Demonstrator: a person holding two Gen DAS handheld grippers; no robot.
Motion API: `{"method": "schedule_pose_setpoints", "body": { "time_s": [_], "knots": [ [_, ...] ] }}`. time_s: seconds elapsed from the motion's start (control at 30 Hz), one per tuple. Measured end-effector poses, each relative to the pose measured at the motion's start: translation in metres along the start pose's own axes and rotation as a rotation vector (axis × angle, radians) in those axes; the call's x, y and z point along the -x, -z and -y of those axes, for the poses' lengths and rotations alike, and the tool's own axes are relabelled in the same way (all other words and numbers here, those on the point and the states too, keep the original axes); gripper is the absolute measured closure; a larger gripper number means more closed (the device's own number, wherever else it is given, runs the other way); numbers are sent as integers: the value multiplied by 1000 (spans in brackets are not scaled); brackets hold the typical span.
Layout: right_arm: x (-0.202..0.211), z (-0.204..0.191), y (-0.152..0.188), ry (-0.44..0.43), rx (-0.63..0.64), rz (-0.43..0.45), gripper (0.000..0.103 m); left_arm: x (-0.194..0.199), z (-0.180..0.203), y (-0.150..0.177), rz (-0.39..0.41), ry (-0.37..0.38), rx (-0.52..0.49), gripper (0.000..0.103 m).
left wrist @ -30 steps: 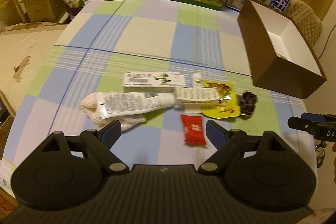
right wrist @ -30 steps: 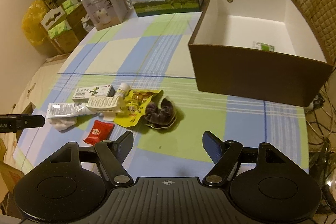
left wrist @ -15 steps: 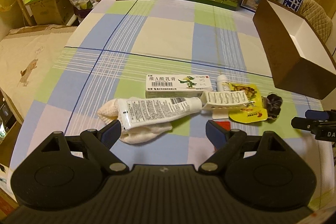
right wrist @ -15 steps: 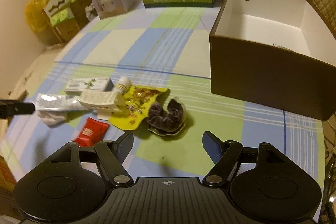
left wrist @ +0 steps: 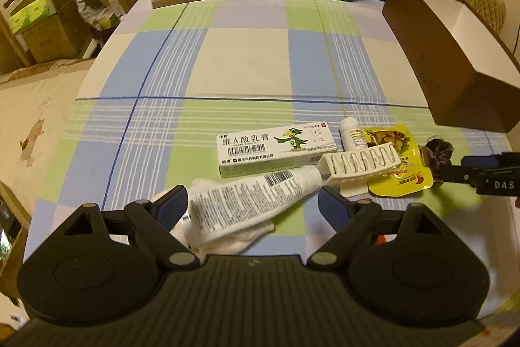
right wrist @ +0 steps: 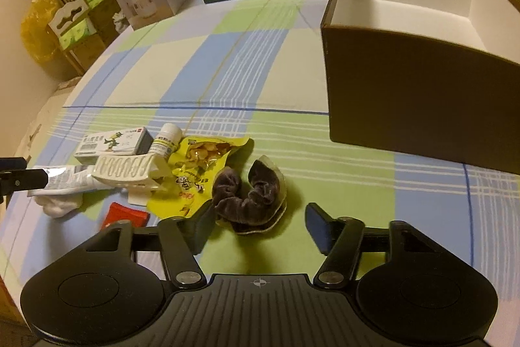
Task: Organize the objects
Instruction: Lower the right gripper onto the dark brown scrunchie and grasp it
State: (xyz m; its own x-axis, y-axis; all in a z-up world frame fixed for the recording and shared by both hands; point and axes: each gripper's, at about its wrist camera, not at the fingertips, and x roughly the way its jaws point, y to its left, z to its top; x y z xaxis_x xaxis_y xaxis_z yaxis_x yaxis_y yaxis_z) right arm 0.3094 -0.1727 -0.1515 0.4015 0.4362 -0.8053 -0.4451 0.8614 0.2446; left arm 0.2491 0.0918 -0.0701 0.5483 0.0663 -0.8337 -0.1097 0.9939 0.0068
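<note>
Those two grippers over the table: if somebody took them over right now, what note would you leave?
Left gripper: open, empty, low over the white tube lying on the white cloth.
Right gripper: jaws closing, the dark scrunchie between them, not gripped.
Ointment carton, small bottle, hair clip, yellow snack pouch and red packet are clustered on the table.
The brown box looks nearly empty.
Left: box everything.

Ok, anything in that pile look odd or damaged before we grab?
Nothing damaged or spilled. The pile is just jumbled: the white tube lies askew on a white cloth, the cream clip overlaps the tube's end and the yellow snack pouch, which is crumpled.
</note>
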Motion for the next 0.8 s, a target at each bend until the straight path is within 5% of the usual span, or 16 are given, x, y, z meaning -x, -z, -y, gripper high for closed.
{"method": "schedule_pose_setpoints", "body": {
  "time_s": [0.2,0.37,0.43,0.8],
  "knots": [
    [-12,0,1,-17,-12,-4,53,-14,-2,-6,-20,17,-42,18],
    [-13,-4,1,-25,7,12,82,-25,-3,-9,-41,33,-77,18],
    [-10,-2,0,-18,-2,18,86,-27,-3,-11,-43,45,-99,18],
    [28,32,11,86,-152,72,87,-45,14,-12,-85,147,-360,22]
  ]
}}
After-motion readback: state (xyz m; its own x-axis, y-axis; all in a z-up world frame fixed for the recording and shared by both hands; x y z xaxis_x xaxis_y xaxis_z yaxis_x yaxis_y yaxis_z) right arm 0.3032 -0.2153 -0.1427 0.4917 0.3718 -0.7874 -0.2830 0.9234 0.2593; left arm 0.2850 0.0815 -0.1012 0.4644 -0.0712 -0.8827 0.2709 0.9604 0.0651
